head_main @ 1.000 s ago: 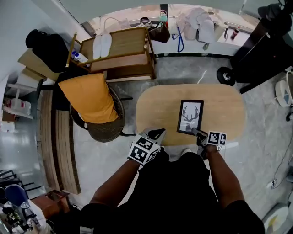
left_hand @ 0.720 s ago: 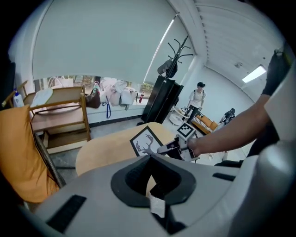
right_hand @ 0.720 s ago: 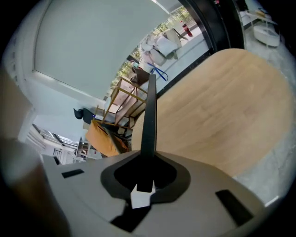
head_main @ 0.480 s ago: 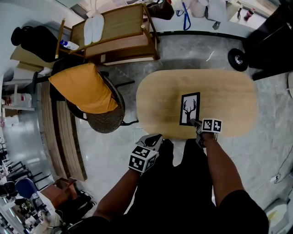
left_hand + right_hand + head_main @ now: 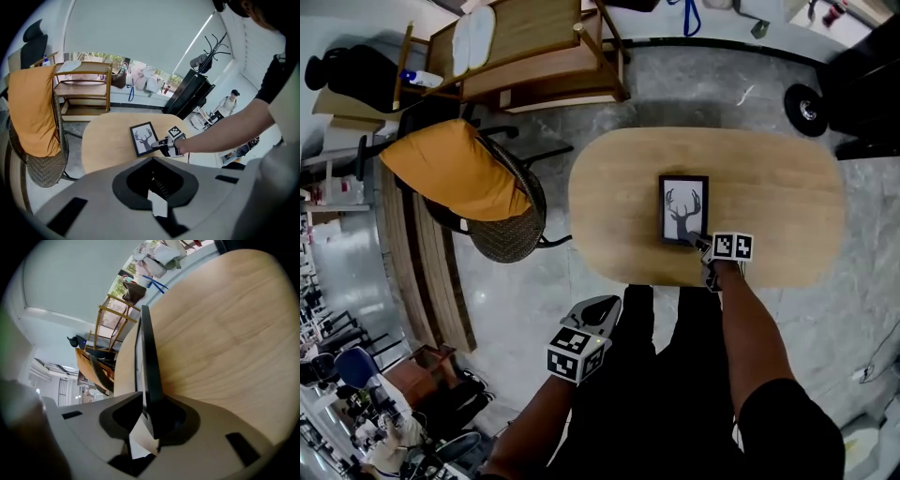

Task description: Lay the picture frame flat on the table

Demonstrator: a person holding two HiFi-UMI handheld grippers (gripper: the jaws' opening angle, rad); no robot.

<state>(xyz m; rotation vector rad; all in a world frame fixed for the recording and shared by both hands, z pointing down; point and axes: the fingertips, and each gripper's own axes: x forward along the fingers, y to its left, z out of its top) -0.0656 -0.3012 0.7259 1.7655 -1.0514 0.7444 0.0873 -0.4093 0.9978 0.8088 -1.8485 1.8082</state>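
A black picture frame (image 5: 682,210) with a deer-antler print lies face up and close to flat on the oval wooden table (image 5: 609,197). In the left gripper view the picture frame (image 5: 143,138) looks the same. My right gripper (image 5: 698,241) is at the frame's near right corner. In the right gripper view the frame's edge (image 5: 149,357) runs between the jaws of my right gripper (image 5: 145,404). The jaws are opening but still touch it. My left gripper (image 5: 602,305) hangs below the table's near edge, shut and empty.
A wicker chair with an orange cushion (image 5: 464,173) stands left of the table. A wooden shelf cart (image 5: 525,47) is behind the chair. A black wheel (image 5: 806,98) sits on the floor at the far right. Wooden slats (image 5: 417,253) lie at the left.
The frame has tipped down from a steeper lean to nearly flat. My left gripper has dropped back from the table's edge. My right gripper stays at the frame's corner.
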